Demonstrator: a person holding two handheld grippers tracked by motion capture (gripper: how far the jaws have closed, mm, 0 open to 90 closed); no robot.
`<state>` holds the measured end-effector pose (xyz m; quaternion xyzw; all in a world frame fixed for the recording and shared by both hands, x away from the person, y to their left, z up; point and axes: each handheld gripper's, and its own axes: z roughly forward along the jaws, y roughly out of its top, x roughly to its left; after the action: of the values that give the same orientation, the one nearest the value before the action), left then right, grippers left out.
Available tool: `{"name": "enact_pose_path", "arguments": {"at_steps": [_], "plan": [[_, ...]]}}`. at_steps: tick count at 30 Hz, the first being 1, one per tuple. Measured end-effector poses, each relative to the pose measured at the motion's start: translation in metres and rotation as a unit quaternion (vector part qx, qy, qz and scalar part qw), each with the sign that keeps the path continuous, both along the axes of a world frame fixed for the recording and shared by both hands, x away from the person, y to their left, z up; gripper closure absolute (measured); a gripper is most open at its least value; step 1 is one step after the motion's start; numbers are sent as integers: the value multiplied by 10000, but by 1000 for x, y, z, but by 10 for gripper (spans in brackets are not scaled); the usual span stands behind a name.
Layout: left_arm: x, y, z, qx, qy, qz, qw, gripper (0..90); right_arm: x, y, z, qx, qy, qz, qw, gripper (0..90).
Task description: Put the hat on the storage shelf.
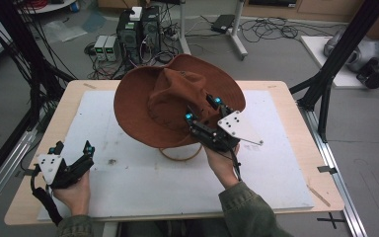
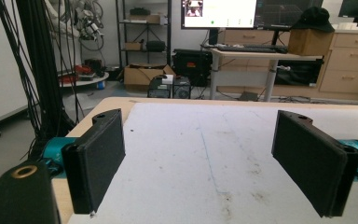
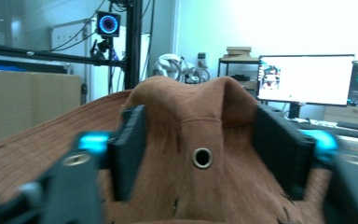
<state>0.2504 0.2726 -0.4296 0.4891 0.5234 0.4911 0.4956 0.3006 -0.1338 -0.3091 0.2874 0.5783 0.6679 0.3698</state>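
Right now my right gripper (image 1: pixel 203 109) sits at the crown of the brown hat (image 1: pixel 168 98), its jaws spread to either side of the crown's ridge and, as far as I can judge, not pressing it. The hat is tilted, near brim lifted off the white mat (image 1: pixel 128 173) in the middle of the surface (image 1: pixel 296 128); I cannot tell what props it. I read this as letting go; next I'd back out without snagging the soft suede. A metal eyelet (image 3: pixel 202 157) and a cord (image 1: pixel 180 157) beneath show. My left gripper (image 1: pixel 72 147) rests open, empty.
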Motion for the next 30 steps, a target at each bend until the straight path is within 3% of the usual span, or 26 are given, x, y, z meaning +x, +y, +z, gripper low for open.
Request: {"name": "enact_pose_path", "arguments": {"at_steps": [3,11,20,23,28,30], "plan": [[0,0,0,5,9,5,10000,173,0,-3,1,57,68,-17,10000,208],[-1,2,0,-6,-1,48,10000,173,4,-19,2,1,228,-139,9996,173],[-1,0,0,24,9,32,10000,173,-1,-58,5,-282,60,-483,9984,162],[0,0,0,30,11,39,10000,173,-2,-65,6,-212,19,-489,9986,162],[1,-1,0,29,33,26,10000,173,-2,-75,8,121,116,-524,9985,162],[1,-1,0,32,30,20,10000,173,0,-84,10,191,130,-650,9976,163]]}}
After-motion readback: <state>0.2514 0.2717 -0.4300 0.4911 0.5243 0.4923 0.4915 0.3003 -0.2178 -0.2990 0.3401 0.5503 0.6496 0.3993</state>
